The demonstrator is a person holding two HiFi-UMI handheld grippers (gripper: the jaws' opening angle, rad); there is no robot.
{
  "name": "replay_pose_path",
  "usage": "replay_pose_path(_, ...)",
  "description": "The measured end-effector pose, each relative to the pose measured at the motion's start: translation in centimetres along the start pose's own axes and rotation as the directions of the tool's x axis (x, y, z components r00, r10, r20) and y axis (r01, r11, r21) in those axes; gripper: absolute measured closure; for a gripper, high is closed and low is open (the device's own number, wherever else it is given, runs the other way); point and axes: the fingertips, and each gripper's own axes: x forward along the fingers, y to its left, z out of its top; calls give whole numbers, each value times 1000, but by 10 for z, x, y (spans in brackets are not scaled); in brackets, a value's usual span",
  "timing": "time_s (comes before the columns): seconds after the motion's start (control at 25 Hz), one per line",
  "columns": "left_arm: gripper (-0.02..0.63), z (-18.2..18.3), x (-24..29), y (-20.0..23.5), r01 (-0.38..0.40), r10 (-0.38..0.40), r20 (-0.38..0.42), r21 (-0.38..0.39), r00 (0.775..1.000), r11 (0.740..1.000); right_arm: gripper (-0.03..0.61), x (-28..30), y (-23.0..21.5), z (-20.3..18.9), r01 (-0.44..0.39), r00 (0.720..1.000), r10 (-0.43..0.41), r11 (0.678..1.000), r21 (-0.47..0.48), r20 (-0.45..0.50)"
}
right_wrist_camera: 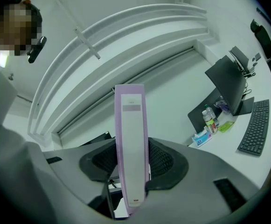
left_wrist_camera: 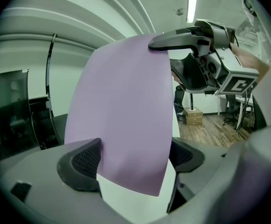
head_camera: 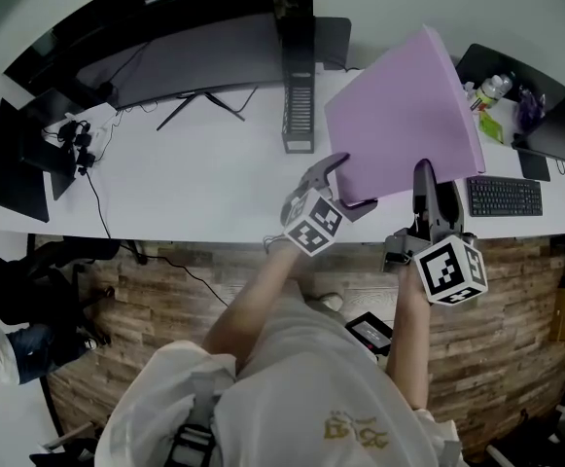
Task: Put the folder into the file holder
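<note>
Purple folder [head_camera: 404,115]: held up off the tabletop [head_camera: 204,183], its near edge between both sets of jaws.
Left gripper [head_camera: 350,185]: jaws closed on the folder's lower corner.
Right gripper [head_camera: 426,181]: jaws clamped across the spine, about half wide.
Done: the folder is lifted.
To do: carry it to the file holder [head_camera: 299,115], which is well apart beyond the left jaws, and slot it in.
Head view only: the file holder.
Right gripper view only: the spine label [right_wrist_camera: 131,107].

Office: desk [head_camera: 214,178], monitor [head_camera: 194,56], keyboard [head_camera: 504,197]
</note>
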Motion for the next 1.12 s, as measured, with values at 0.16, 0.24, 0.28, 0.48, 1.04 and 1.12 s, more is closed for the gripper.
replay_pose_path(0.16,161,1,-14,12,-9,9,23,2,1000,1000,387,5,22,-2,-22,1000,23,999,-29,9)
replay_pose_path(0.24,161,0,-22,23,-13,13,35,8,999,1000,387,12,35,-6,-29,999,29,999,-35,16)
replay_pose_path(0.28,161,-2,-26,28,-13,13,42,6,999,1000,387,14,40,-8,-29,999,30,999,-38,17)
replay_pose_path(0.48,161,-8,-34,45,27,-25,73,-20,997,999,387,30,60,-18,8,1000,-8,997,-77,4)
replay_pose_path(1.04,160,-18,-59,103,91,-88,130,-21,988,996,387,73,117,-41,49,999,-48,987,-156,14)
replay_pose_path(1.12,160,-20,-59,110,104,-100,137,-19,985,994,387,78,121,-44,54,999,-52,986,-159,15)
